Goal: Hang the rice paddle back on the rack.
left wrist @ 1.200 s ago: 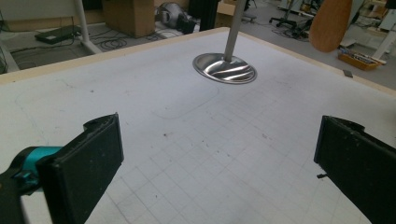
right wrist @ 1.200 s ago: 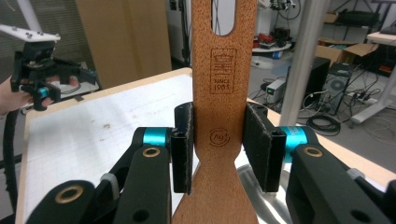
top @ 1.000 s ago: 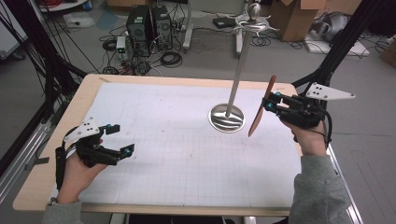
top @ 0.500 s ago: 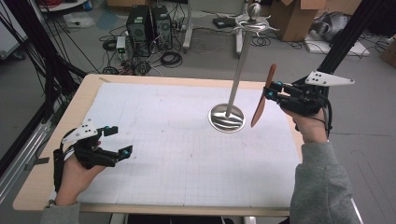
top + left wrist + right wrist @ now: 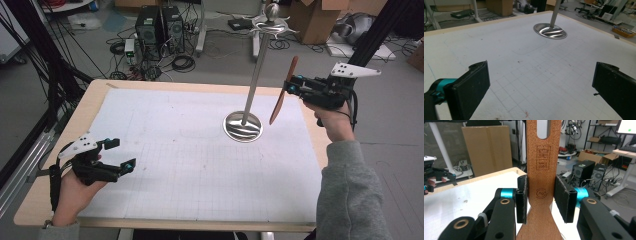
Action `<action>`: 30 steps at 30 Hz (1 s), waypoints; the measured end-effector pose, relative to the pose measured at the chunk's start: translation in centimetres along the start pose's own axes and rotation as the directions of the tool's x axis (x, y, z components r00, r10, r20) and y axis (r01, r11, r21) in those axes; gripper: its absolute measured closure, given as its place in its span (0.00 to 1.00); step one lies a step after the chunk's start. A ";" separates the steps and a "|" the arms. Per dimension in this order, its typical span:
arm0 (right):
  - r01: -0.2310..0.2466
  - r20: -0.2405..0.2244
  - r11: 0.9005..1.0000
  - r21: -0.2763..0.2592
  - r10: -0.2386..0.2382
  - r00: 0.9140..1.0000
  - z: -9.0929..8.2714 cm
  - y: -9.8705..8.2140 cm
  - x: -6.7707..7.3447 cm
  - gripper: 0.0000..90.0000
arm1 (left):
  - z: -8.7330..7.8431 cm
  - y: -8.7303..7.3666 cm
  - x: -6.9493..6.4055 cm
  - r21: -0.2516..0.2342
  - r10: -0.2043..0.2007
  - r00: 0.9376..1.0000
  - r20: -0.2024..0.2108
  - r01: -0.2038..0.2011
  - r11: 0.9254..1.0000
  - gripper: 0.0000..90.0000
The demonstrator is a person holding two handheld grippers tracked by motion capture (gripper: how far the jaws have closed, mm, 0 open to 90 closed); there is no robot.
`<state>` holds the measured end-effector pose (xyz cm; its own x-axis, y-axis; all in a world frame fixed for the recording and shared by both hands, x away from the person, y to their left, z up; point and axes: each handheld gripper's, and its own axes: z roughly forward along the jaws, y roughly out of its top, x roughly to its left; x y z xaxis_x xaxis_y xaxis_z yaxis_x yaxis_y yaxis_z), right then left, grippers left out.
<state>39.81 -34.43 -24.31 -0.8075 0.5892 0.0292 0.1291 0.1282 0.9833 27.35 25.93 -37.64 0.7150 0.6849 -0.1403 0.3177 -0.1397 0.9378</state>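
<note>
Now the right gripper [image 5: 296,86] clamps the flat brown wooden spatula [image 5: 283,90] across its handle, both pads pressed to its edges, so the slotted end stands up beside the tall steel hanging stand [image 5: 255,70], probably to go on a hook; since a second ago it has risen off the white gridded mat [image 5: 165,135]; the left gripper [image 5: 117,153] rests low, jaws wide and empty.
</note>
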 end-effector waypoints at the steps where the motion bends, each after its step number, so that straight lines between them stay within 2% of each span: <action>1: -0.003 0.004 1.000 0.000 0.003 1.000 -0.1 0.2 -0.1 0.72 | -0.1 0.0 0.0 -0.003 0.001 1.000 -0.003 -0.001 1.000 0.02; 3: -0.034 -0.001 0.999 -0.013 0.034 0.999 -0.3 0.5 -0.7 0.72 | -0.2 0.0 0.0 -0.005 -0.001 1.000 -0.004 0.001 1.000 0.02; 11: -0.047 0.017 0.999 0.009 0.047 0.999 -0.4 1.0 -1.6 0.72 | -0.5 -0.3 0.1 -0.002 -0.003 1.000 -0.010 0.003 1.000 0.02; 18: -0.033 0.030 0.999 0.016 0.033 0.999 -0.4 2.4 -1.7 0.72 | -0.7 -0.4 0.1 -0.001 -0.005 1.000 -0.012 0.005 1.000 0.02; 25: -0.030 0.041 0.999 -0.022 0.031 0.999 -0.4 3.6 -1.7 0.72 | -0.9 -0.4 -0.1 -0.004 -0.004 1.000 -0.009 0.004 1.000 0.02; 30: -0.032 0.060 0.999 -0.003 0.033 0.998 0.0 3.8 -1.8 0.72 | -1.0 -0.5 -0.1 -0.002 -0.008 1.000 -0.013 0.008 1.000 0.02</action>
<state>41.78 -35.04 -20.64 -0.7669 0.6398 0.0504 0.1536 0.1068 0.9823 26.51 26.66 -37.76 0.7046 0.6950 -0.1433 0.3217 -0.1329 0.9375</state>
